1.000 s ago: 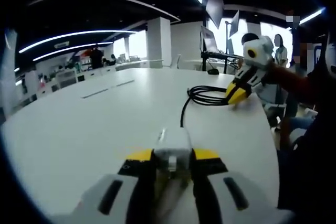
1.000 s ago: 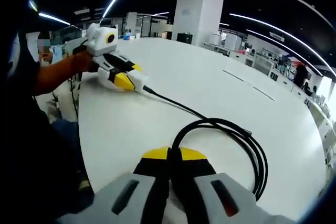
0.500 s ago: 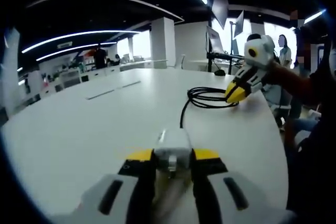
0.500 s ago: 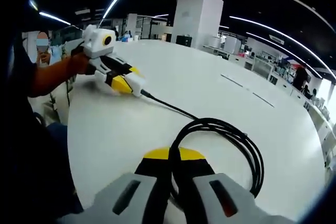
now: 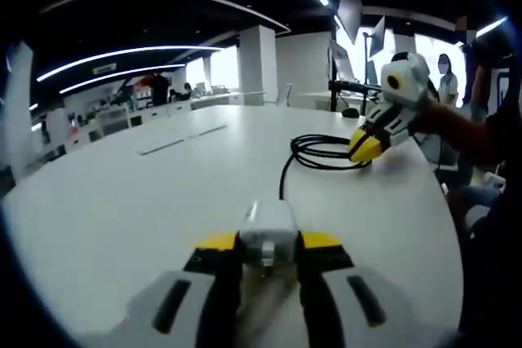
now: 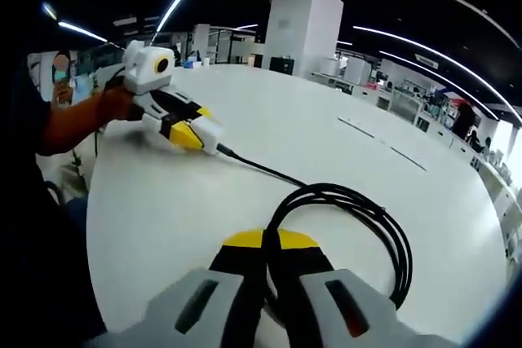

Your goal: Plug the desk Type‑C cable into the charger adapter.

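Observation:
My left gripper [image 5: 265,244] is shut on a white charger adapter [image 5: 267,222] just above the white table [image 5: 147,193]. A black Type‑C cable [image 5: 322,152] runs from the adapter's far end to a loose coil, where my right gripper [image 5: 364,147] has its yellow tips down on the coil. In the right gripper view, the right gripper [image 6: 267,242] is shut on a strand of the cable [image 6: 391,234]. From there the cable leads across the table [image 6: 326,144] to the adapter [image 6: 210,128] in the left gripper [image 6: 196,134].
The person's orange sleeve [image 6: 73,124] reaches in behind the left gripper, near the table's curved edge. A white pillar [image 6: 306,26] and office desks stand beyond the table. A monitor stand [image 5: 347,79] and a seated person are behind the coil.
Both views have shifted a little with the hands. Both grips and the lay of the cable are unchanged.

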The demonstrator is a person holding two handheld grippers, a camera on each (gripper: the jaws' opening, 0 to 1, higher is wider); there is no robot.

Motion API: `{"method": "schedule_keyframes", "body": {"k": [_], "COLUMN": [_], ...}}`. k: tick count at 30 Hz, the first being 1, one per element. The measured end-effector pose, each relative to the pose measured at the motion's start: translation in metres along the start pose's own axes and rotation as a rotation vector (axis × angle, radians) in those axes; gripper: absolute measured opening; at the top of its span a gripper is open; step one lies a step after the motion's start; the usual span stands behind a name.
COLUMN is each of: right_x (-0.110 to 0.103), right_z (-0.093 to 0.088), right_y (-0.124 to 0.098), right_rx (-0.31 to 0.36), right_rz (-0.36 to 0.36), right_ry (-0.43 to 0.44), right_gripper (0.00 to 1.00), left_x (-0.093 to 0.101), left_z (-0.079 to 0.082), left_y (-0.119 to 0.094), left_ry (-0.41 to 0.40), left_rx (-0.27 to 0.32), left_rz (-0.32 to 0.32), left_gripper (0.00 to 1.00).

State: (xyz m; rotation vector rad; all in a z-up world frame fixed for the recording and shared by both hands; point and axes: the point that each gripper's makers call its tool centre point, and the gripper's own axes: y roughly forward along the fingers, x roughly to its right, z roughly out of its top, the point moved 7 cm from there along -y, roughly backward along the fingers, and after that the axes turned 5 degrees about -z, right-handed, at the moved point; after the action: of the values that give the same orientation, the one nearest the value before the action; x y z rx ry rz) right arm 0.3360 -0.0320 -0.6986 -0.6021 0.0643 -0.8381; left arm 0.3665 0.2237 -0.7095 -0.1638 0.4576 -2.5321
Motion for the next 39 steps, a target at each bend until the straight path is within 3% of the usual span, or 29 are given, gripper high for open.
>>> {"method": "schedule_keyframes", "body": {"k": [9,39], "right_x": [0.011,0.018], "right_z": [0.003,0.006], "right_y": [0.012,0.028], "right_rx": [0.002,0.012], "right_rz": [-0.001,-0.027], "right_ry": [0.009,0.039], "right_gripper": [0.01,0.01], "left_x": [-0.008,-0.03], "left_z": [0.0,0.013], "left_y": [0.008,0.027], "left_ry": [-0.009,-0.009], "left_rx": [0.001,0.031], "left_rz": [0.002,0.015], "left_gripper": [0.25,0.24]}}
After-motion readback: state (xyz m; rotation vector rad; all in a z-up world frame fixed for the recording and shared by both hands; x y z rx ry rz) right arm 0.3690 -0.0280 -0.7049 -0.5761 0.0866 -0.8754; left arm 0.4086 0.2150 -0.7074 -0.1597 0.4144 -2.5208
